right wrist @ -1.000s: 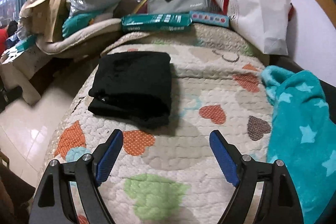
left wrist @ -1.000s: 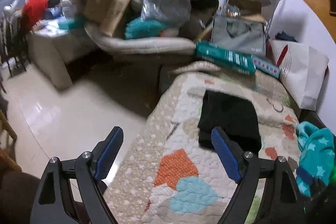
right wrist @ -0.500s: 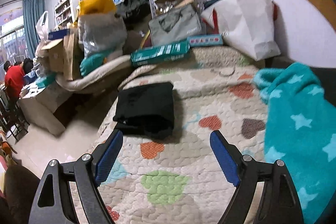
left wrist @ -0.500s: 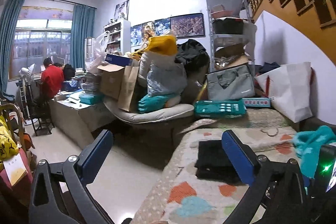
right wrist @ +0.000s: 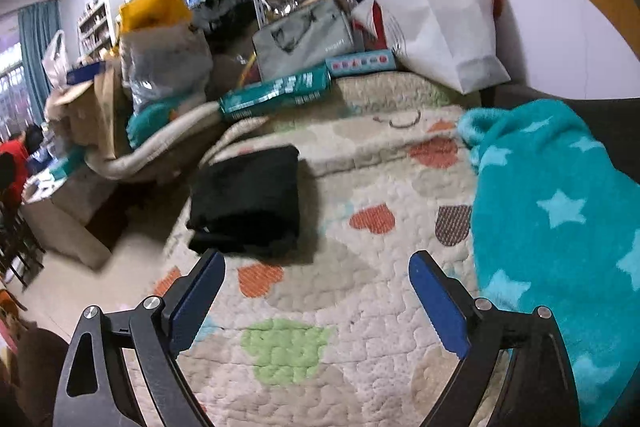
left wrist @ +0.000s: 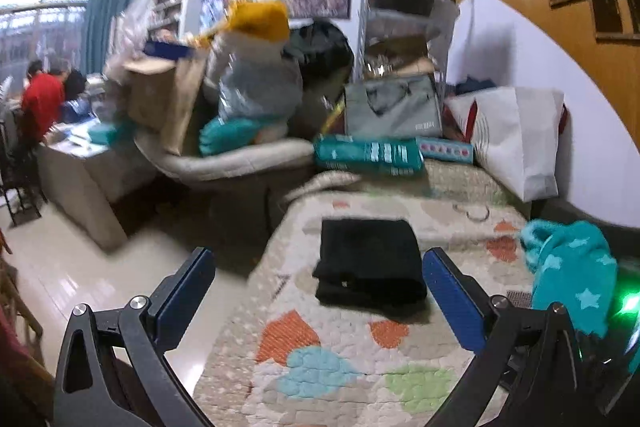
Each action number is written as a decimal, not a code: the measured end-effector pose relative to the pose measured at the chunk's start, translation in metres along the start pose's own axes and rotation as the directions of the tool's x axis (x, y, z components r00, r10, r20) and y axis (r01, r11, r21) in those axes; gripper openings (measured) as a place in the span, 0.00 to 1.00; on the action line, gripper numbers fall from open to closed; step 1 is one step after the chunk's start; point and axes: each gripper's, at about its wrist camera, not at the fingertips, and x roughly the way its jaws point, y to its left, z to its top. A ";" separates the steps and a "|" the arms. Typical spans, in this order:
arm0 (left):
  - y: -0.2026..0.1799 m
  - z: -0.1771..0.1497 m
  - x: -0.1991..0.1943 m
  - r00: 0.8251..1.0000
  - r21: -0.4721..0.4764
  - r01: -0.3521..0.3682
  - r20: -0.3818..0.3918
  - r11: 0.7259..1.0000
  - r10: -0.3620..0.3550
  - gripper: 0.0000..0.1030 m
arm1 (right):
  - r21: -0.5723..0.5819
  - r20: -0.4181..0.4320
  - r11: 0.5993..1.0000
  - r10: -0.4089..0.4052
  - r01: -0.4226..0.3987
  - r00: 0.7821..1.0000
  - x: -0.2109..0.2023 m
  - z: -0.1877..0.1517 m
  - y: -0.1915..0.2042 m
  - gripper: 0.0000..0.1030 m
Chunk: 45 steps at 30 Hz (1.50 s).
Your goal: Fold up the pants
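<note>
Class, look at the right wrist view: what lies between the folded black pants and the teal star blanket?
Only bare quilt with heart patches lies between the black pants and the teal star blanket; the right wrist view shows this.

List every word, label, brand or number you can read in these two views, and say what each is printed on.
None can be quoted.
Green pack at the quilt's far end: white print, blurred.
Grey bag: small pale lettering, too small to read.
Folded black pants: tiny pale tag, unreadable.
Blue box: coloured dots only.
</note>
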 end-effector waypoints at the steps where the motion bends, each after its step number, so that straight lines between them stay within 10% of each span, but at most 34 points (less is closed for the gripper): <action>1: 0.002 -0.003 0.012 1.000 0.006 0.004 -0.015 1.000 -0.004 1.00 | -0.007 -0.009 1.000 -0.011 0.011 1.000 0.004 0.002 0.002 0.93; 10: 0.009 -0.015 0.126 0.988 0.026 0.048 -0.147 0.999 -0.043 1.00 | -0.077 -0.068 0.996 -0.047 0.041 0.997 0.058 0.045 0.031 0.93; 17: 0.034 -0.054 0.178 0.948 -0.018 0.009 -0.317 1.000 -0.014 1.00 | -0.143 -0.124 0.983 -0.135 0.117 0.983 0.103 0.008 0.029 0.93; 45: 0.022 -0.064 0.183 0.906 -0.017 0.020 -0.423 1.000 -0.025 1.00 | -0.041 -0.204 0.999 -0.034 0.026 0.978 0.119 -0.013 0.023 0.93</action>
